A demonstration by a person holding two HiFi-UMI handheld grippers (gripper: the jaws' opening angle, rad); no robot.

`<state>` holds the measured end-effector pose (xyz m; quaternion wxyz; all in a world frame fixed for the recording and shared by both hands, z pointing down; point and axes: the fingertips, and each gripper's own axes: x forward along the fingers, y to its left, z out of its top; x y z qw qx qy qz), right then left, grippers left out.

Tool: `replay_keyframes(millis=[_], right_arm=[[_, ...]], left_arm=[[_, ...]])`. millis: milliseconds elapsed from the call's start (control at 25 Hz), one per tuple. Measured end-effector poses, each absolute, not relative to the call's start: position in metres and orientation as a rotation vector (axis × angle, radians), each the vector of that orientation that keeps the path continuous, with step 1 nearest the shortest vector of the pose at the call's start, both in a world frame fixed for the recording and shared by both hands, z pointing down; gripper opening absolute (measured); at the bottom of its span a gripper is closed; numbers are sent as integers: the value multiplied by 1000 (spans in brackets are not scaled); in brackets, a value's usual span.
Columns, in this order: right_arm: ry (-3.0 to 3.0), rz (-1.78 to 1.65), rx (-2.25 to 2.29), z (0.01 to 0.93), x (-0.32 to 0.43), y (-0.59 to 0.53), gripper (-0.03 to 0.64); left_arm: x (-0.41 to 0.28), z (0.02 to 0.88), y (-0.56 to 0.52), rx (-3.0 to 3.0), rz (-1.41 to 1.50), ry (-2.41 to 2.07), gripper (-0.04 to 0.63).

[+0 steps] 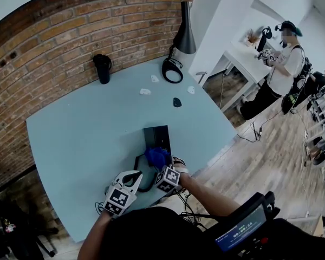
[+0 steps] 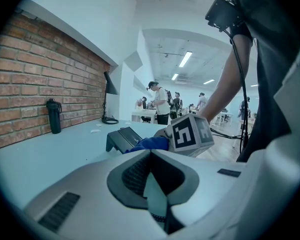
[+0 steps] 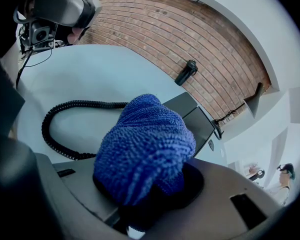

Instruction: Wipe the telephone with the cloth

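Left gripper [image 1: 134, 179]: nearest the person, at the table's near edge, left of the telephone; jaws drawn together, nothing between them.
Right gripper [image 1: 163, 169]: just beside the left one; jaws clamped on the cloth.
Cloth [image 3: 142, 144]: blue, nubbly weave, bunched into a rounded wad; sits over the telephone's near end.
Cord [image 3: 65, 119]: black, coiled; loops out on the table to the left of the telephone's near end.
Telephone [image 1: 158, 136]: black, rectangular, wedge-shaped in profile; on the table's near half, close to its right edge; long axis runs away from the person toward the brick wall; far end bare, near end under the cloth.
Table [image 1: 86, 134]: pale blue, matt; one side against the wall.
Bottle [image 1: 102, 68]: black, upright, at the wall, well apart from the telephone.
Lamp [image 1: 184, 34]: black, ring base on the table's far corner.
Brick wall [image 1: 54, 31]: red-brown, behind the table.
Floor [image 1: 271, 150]: wood planks, right of the table.
Person [image 1: 284, 64]: stands at a white desk, far right.
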<state>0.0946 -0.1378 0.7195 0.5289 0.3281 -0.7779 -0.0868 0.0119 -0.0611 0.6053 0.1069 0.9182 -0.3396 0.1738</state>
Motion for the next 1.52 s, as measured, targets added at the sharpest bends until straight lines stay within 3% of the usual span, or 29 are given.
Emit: replay_keyframes(millis=[720, 1080, 1360, 1520], right_arm=[[-1843, -169, 719, 726, 97, -132, 158], [-1549, 302, -126, 695, 145, -83, 183], [-1805, -376, 647, 626, 92, -272, 187], [-1768, -310, 742, 647, 96, -283, 187]], left_arm=[[14, 601, -64, 2699, 501, -1006, 23], [13, 600, -57, 2699, 513, -999, 23], [3, 601, -63, 2688, 506, -1059, 23], [-4, 599, -62, 2670, 508, -1075, 23]])
